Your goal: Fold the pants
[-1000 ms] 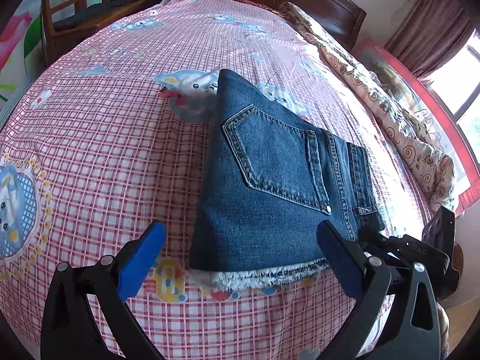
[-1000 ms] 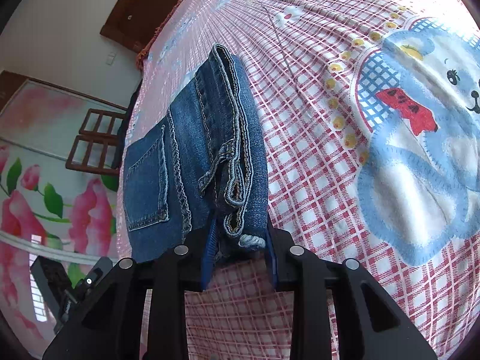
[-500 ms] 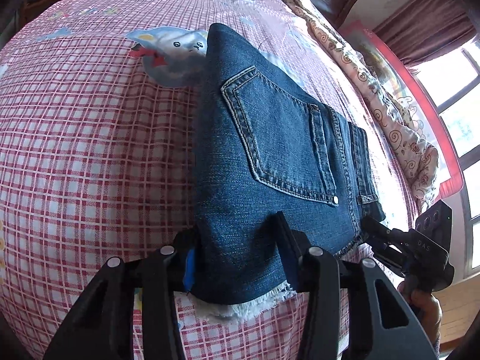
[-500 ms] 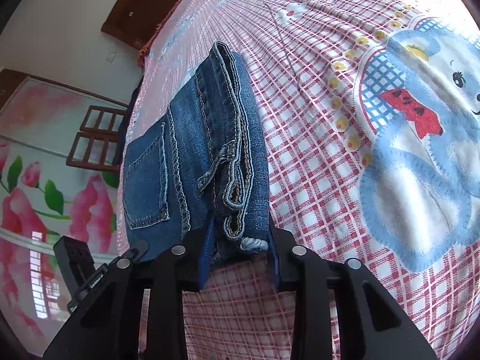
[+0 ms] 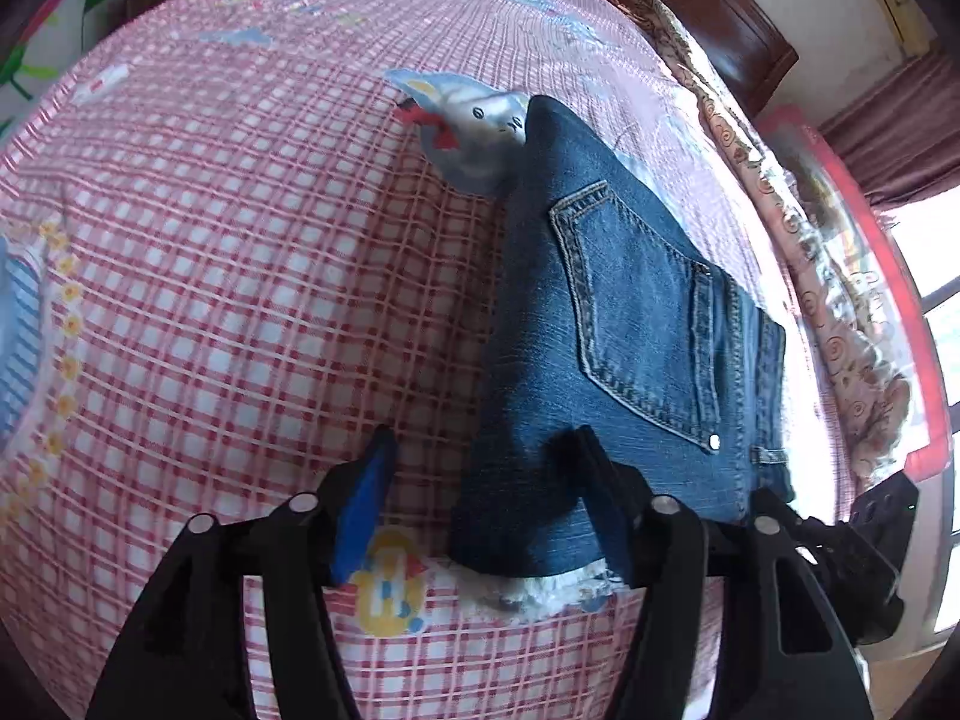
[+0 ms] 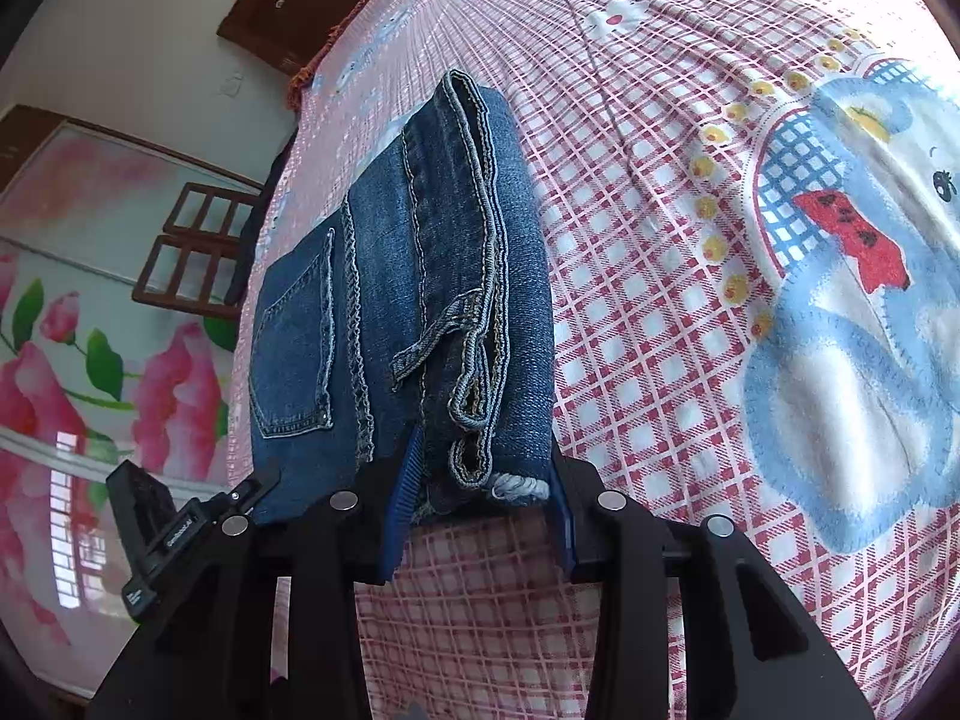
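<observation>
Folded blue jeans (image 5: 624,348) lie on the pink checked bedsheet (image 5: 240,300), back pocket up, with a frayed white hem at the near edge. My left gripper (image 5: 486,510) is open at the jeans' near left corner; its right finger rests on the denim and its left finger is off to the side over the sheet. In the right wrist view the jeans (image 6: 420,300) show their stacked waistband edge. My right gripper (image 6: 480,510) is shut on the jeans' near corner at the waistband side.
A wooden headboard (image 5: 690,6) stands at the far end of the bed. A patterned quilt (image 5: 828,312) runs along the bed's right edge beside a window. A wooden chair (image 6: 192,252) and a flowered wall (image 6: 78,372) are beyond the bed's other side.
My left gripper, shut on the jeans' near edge half a second ago, has opened and shifted left. My right gripper keeps its hold, and the jeans sit higher and closer in its view.
</observation>
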Tool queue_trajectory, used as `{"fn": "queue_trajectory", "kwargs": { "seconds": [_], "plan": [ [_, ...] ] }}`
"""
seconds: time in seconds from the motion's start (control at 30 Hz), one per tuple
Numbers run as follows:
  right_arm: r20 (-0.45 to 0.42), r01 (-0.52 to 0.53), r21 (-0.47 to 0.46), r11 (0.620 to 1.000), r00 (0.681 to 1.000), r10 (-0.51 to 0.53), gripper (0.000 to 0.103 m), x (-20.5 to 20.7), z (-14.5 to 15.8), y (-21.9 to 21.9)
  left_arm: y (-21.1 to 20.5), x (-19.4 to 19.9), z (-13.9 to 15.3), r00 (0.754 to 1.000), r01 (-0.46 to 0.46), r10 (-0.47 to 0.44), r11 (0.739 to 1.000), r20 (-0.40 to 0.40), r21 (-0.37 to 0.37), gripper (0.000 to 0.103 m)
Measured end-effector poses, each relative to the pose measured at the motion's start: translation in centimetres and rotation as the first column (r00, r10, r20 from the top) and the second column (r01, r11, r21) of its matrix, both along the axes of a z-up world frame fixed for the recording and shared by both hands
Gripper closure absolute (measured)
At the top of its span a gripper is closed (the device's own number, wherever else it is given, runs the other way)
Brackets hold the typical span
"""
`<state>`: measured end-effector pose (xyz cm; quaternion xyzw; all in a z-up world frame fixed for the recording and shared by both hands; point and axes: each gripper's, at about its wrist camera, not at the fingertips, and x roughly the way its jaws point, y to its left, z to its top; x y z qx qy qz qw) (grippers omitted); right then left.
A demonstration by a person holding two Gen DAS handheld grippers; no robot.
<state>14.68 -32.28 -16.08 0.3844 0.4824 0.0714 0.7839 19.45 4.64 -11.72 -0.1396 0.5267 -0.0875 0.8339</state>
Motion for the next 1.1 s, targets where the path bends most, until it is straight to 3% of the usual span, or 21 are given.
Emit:
{"fn": "queue_trajectory", "kwargs": {
  "seconds": [0.07, 0.13, 0.2, 0.3, 0.5, 0.67, 0.7, 0.73, 0.77, 0.8, 0.97, 1.1],
  "plan": [
    [0.003, -0.002, 0.000, 1.000, 1.000, 0.002, 0.067, 0.0, 0.0, 0.2, -0.3, -0.6, 2.7, 0.994, -0.022, 0.002, 0.983, 0.113, 0.181, 0.015],
    [0.003, -0.001, -0.002, 1.000, 1.000, 0.001, 0.067, -0.1, -0.2, 0.0, -1.6, -0.2, 4.7, 0.981, 0.022, -0.069, 0.969, 0.183, 0.247, 0.005],
    [0.002, -0.001, -0.001, 1.000, 1.000, 0.001, 0.067, -0.1, -0.2, -0.1, -4.2, 0.8, 5.8, 0.961, 0.090, -0.174, 0.932, 0.213, 0.352, 0.005],
    [0.000, -0.003, -0.001, 1.000, 1.000, 0.003, 0.067, -0.2, -0.4, -0.2, -8.4, 3.9, 6.9, 0.933, 0.159, -0.273, 0.895, 0.232, 0.417, 0.005],
    [-0.003, 0.000, 0.009, 1.000, 1.000, 0.000, 0.067, -0.2, -0.4, -0.2, -11.4, 7.9, 6.1, 0.948, 0.208, -0.279, 0.909, 0.155, 0.361, 0.005],
    [-0.008, -0.005, 0.012, 1.000, 1.000, 0.005, 0.067, 0.0, -0.5, -0.4, -11.5, 9.4, 1.9, 0.973, 0.192, -0.226, 0.914, 0.055, 0.357, 0.005],
    [-0.009, -0.005, 0.012, 1.000, 1.000, 0.005, 0.067, 0.1, -0.5, -0.4, -11.0, 9.9, 0.6, 0.976, 0.199, -0.217, 0.920, 0.015, 0.338, 0.004],
    [-0.011, -0.006, 0.011, 1.000, 1.000, 0.006, 0.067, 0.1, -0.4, -0.4, -10.0, 10.4, -0.5, 0.980, 0.195, -0.199, 0.944, -0.015, 0.267, 0.004],
    [-0.011, -0.008, 0.009, 1.000, 1.000, 0.008, 0.067, 0.2, -0.3, -0.3, -9.0, 10.7, -1.1, 0.984, 0.177, -0.175, 0.964, -0.030, 0.196, 0.002],
    [-0.012, -0.008, 0.008, 1.000, 1.000, 0.008, 0.067, 0.3, -0.3, -0.4, -8.5, 10.8, -1.2, 0.985, 0.173, -0.171, 0.969, -0.027, 0.175, 0.002],
    [-0.017, 0.004, 0.018, 1.000, 1.000, -0.003, 0.067, 0.2, 0.1, -0.7, -8.7, 9.7, 0.4, 0.987, 0.161, -0.162, 0.950, -0.017, 0.267, 0.002],
    [-0.001, 0.009, -0.007, 1.000, 1.000, -0.009, 0.067, -0.5, 1.0, -0.9, -7.1, 6.4, 3.1, 0.987, 0.133, -0.155, 0.946, 0.051, 0.296, 0.002]
  ]
}}
